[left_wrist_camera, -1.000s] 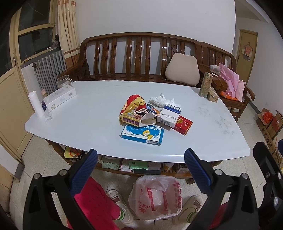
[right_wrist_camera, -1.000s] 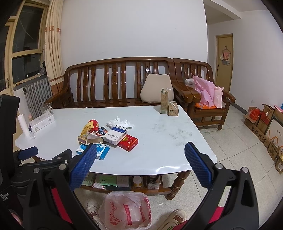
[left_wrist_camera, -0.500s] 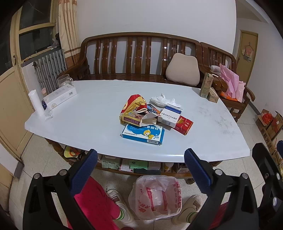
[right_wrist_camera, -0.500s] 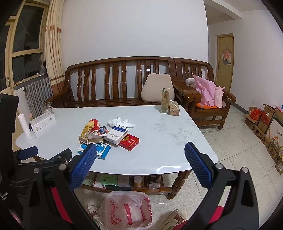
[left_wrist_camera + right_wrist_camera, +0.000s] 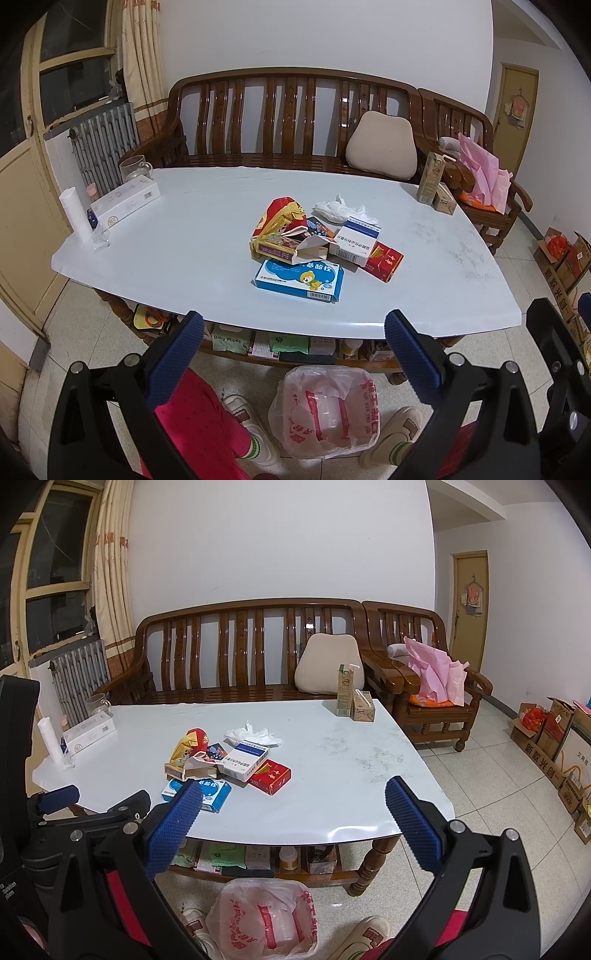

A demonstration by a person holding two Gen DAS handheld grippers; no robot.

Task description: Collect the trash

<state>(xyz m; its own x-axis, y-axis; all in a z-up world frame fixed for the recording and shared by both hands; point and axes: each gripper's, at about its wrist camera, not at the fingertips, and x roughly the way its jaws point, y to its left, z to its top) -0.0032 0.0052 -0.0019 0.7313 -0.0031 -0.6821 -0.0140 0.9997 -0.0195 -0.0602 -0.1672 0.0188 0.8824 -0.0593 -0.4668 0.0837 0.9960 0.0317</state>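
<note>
Both grippers hung wide open with nothing between the blue pads, the left gripper [image 5: 293, 354] and right gripper [image 5: 293, 825] held short of the table's [image 5: 424, 295] near edge. Compared with a second ago, barely anything had changed, the view just crept a touch closer. The plastic trash bag [image 5: 325, 410] sat on the floor between the person's shoes, looking mostly empty inside. Farther off, mid-table, lay the trash pile: blue medicine box [image 5: 300, 279], red box [image 5: 382, 260], white box [image 5: 356, 243], snack wrapper [image 5: 279, 223], crumpled tissue [image 5: 338, 210].
</note>
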